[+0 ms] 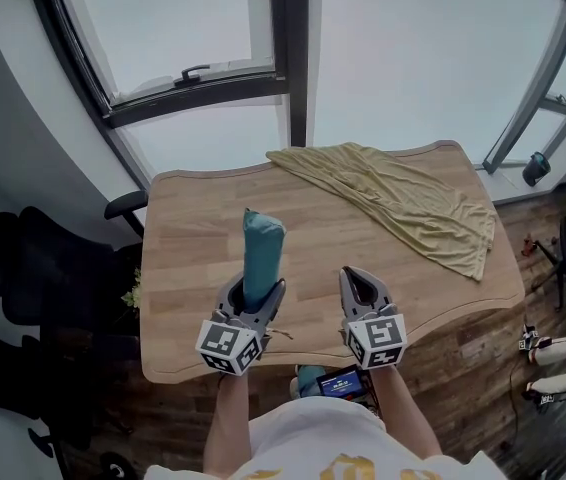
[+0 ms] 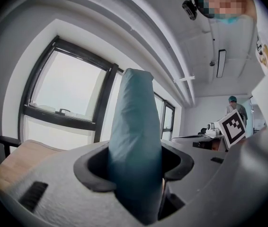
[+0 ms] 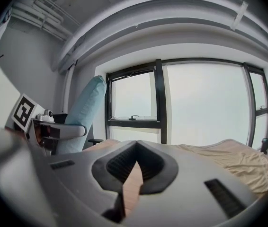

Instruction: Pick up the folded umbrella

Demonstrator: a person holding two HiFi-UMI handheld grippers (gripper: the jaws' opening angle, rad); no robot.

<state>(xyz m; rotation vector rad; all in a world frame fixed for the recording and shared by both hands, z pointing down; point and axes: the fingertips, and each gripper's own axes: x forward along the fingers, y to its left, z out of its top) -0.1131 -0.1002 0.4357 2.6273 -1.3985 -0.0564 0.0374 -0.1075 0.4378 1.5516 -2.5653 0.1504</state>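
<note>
We see the left gripper (image 1: 252,298) (image 2: 134,167) clamped on the umbrella (image 1: 262,248) (image 2: 133,126). Its pads (image 2: 95,168) press the teal sleeve from both sides, w/ the umbrella upright btw them and its top end well above the jaws. The right gripper (image 1: 351,276) (image 3: 135,148) is closed on nothing. Its tips meet in a V, and only table (image 1: 193,218) (image 3: 133,188) wood shows thru the gap below them. Both grippers hang over the table's near edge, side by side but apart.

Table: light wood, wavy edge. A yellowish cloth (image 1: 403,203) (image 3: 238,160) lies crumpled across the table's far right part, well apart from the umbrella. Beyond the table's far edge is a big window (image 1: 193,38) (image 3: 200,103) w/ dark frames. A black chair (image 1: 33,268) sits left of the table, and dark wood floor (image 1: 483,358) shows right of it.

Hidden / unclear: the umbrella's lower end is covered by the left gripper in the head view & cut off in the left gripper view, so we can't tell if it's clear of the table. A small lit screen (image 1: 343,380) below the table's near edge is too small to make out. In the left gripper view a 2nd person (image 2: 236,109) stands far in the bg, no detail.
</note>
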